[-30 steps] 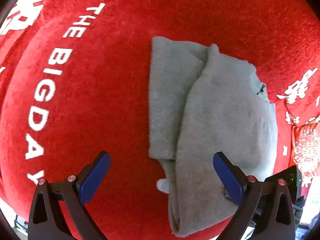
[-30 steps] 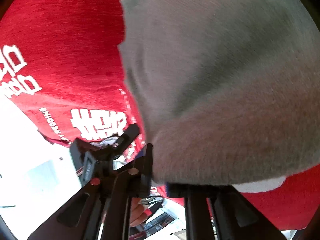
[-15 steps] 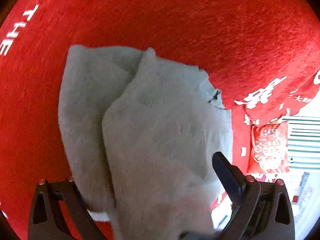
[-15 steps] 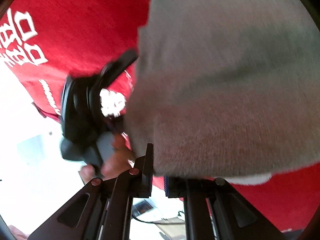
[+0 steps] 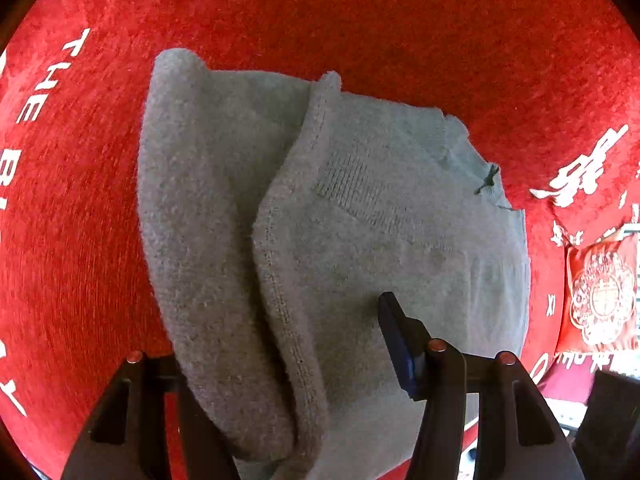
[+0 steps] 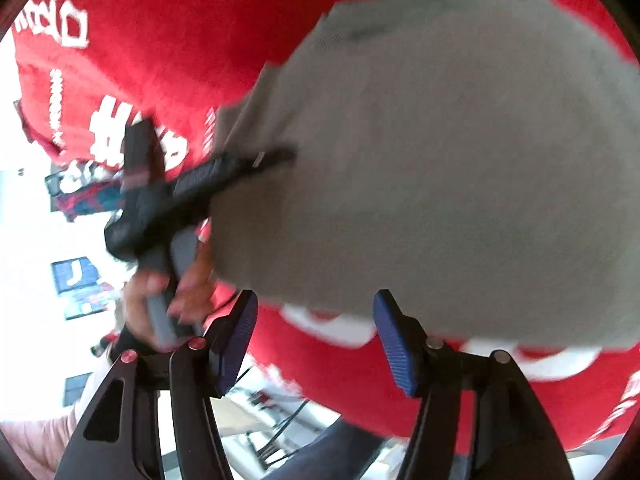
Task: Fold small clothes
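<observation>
A grey knit garment (image 5: 360, 216) lies folded on the red cloth (image 5: 440, 40), one thick folded edge running down its middle. My left gripper (image 5: 280, 332) straddles the garment's near end and its jaws are closing. The right pad (image 5: 396, 340) shows, standing clear of the thick fold, while the left finger is hidden under the knit. My right gripper (image 6: 316, 300) hovers just off the garment (image 6: 440, 160) with its jaws opening and nothing between the blue pads. In the right wrist view a hand (image 6: 160, 292) holds the left gripper (image 6: 212, 148) at the garment's left edge.
The red cloth carries white lettering (image 5: 44, 76) on the left and white characters (image 5: 580, 172) on the right. A red patterned packet (image 5: 600, 296) lies at the far right. The table edge, with bright floor and clutter (image 6: 76, 280) beyond it, shows in the right wrist view.
My left gripper slid over the garment's near end and its jaws narrowed around it. My right gripper let go of the grey edge, opened, lifted and rolled away.
</observation>
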`<state>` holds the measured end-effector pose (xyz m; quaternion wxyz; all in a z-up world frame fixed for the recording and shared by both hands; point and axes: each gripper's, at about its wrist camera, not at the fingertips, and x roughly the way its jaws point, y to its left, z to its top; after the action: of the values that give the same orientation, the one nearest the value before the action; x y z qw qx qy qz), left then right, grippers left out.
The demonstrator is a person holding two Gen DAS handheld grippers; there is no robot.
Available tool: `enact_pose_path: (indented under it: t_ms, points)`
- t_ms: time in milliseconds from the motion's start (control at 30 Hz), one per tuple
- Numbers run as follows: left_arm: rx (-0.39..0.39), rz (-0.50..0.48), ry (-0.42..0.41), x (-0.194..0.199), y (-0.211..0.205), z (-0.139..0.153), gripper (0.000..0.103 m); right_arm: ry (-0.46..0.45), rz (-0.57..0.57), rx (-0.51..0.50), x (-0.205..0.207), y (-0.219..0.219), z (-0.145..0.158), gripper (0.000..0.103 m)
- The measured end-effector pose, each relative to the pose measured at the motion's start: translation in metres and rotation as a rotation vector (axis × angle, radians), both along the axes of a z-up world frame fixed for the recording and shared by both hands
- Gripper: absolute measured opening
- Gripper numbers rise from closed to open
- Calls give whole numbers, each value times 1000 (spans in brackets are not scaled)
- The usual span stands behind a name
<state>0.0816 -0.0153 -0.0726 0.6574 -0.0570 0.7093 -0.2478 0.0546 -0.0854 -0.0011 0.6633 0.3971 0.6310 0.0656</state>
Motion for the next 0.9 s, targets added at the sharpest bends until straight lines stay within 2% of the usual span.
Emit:
enact_pose_path:
  t_ms: [33,100,133,200,333,433,500,567,600,667,767,900]
  points:
    - [-1,15,0,0,1,0,59,2,-10,-37,7,-10,0,54]
    - [-4,44,3,1,5,0,59,15,-11,-90,18,-18,-3,21]
    - [-6,62,4,1,6,0,59,20,-4,-112,24,-21,-7,17]
    - [-9,88,7,2,11,0,59,28,19,-162,35,-23,-16,15]
    - [7,96,-2,1,13,1,59,50,58,-162,45,-28,-41,15]
    - [50,79,-35,-2,9,3,59,90,86,-149,44,-28,-62,12]
    - [82,73,-64,-4,6,6,47,79,69,-125,41,-33,-64,11]
    - [86,72,-87,-6,7,10,23,72,59,-101,38,-39,-66,11]
    - [81,82,-92,-6,9,13,18,72,51,-88,36,-41,-67,11]
    - [47,102,-89,-5,15,19,18,67,35,-61,26,-54,-68,11]
    - [-72,126,-101,-7,21,38,17,60,2,-12,13,-74,-71,11]
    - [-152,82,-158,-17,7,73,17,49,-26,41,-3,-96,-70,12]
